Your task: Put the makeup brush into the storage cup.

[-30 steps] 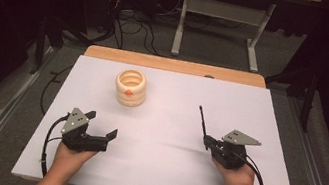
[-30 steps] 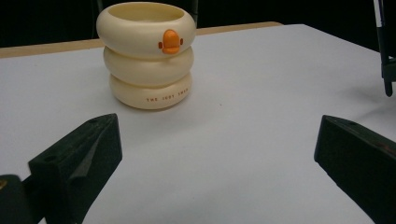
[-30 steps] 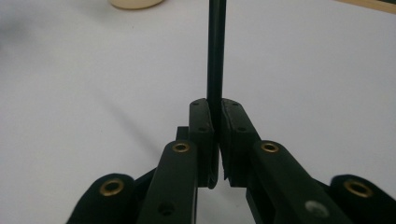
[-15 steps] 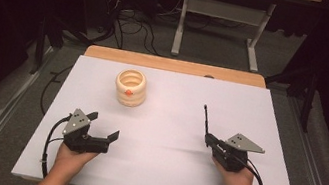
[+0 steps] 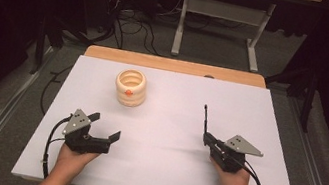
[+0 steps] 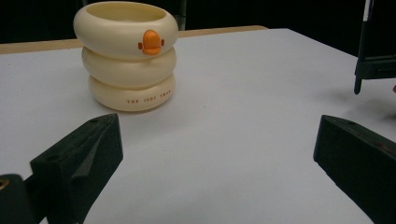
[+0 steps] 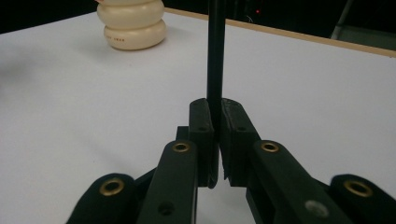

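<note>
Pinched tight in the right gripper (image 5: 206, 140), low right of middle: a thin black stick (image 5: 205, 120). Tipped a little straighter than a moment ago. At upper left, well apart: the cup (image 5: 130, 87). Wide and holding nothing, at lower left: the left gripper (image 5: 105, 127). Probably lining up to drop the stick in.

A thin black rod (image 5: 205, 119) stands clamped between the jaws of the right gripper (image 5: 209, 139), pointing toward twelve o'clock, slightly tilted. At about ten o'clock from it, well apart, a cream three-ringed holder (image 5: 130, 87) with an orange duck bill stands upright.
</note>
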Demonstrator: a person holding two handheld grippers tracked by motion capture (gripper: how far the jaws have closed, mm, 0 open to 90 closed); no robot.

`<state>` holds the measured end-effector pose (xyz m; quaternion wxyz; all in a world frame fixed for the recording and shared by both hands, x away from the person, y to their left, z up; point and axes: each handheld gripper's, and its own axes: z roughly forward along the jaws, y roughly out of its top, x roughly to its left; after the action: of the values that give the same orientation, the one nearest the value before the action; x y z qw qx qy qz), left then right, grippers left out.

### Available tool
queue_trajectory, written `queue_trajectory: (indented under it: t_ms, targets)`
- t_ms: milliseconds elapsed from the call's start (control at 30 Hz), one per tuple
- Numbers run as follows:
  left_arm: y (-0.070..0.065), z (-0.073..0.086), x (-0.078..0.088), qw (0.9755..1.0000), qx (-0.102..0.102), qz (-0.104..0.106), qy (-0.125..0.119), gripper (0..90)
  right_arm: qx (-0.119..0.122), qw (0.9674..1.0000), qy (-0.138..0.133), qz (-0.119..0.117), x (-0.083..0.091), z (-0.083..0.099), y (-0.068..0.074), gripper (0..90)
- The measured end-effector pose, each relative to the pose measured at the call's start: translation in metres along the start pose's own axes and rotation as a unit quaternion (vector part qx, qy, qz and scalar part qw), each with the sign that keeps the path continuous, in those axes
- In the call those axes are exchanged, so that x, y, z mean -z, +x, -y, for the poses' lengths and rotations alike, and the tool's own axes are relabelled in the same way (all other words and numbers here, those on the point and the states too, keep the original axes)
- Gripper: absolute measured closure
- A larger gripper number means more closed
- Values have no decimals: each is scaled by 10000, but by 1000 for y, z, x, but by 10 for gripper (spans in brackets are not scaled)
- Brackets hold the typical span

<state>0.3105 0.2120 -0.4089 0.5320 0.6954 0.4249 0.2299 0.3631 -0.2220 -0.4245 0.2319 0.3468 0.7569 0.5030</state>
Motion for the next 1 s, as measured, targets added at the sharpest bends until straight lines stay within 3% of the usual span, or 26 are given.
queue_trajectory:
  t_ms: [167, 367, 533, 1000]
  targets:
    - [-3, 0, -2, 10000, -70, 59, 6, 20, -36, 9999, -105, -39, 1, 0, 1, 863]
    - [-9, -2, -4, 9998, -120, 137, -28, 21, 143, 9997, -212, -69, 1, -1, 6, 863]
    - [-15, -3, -7, 9997, -167, 191, -68, 21, 9, 9993, -319, -187, 3, -3, 9, 863]
    - [-36, -10, -20, 9983, -283, 490, -103, 24, 93, 9986, -355, -391, -1, -6, 25, 863]
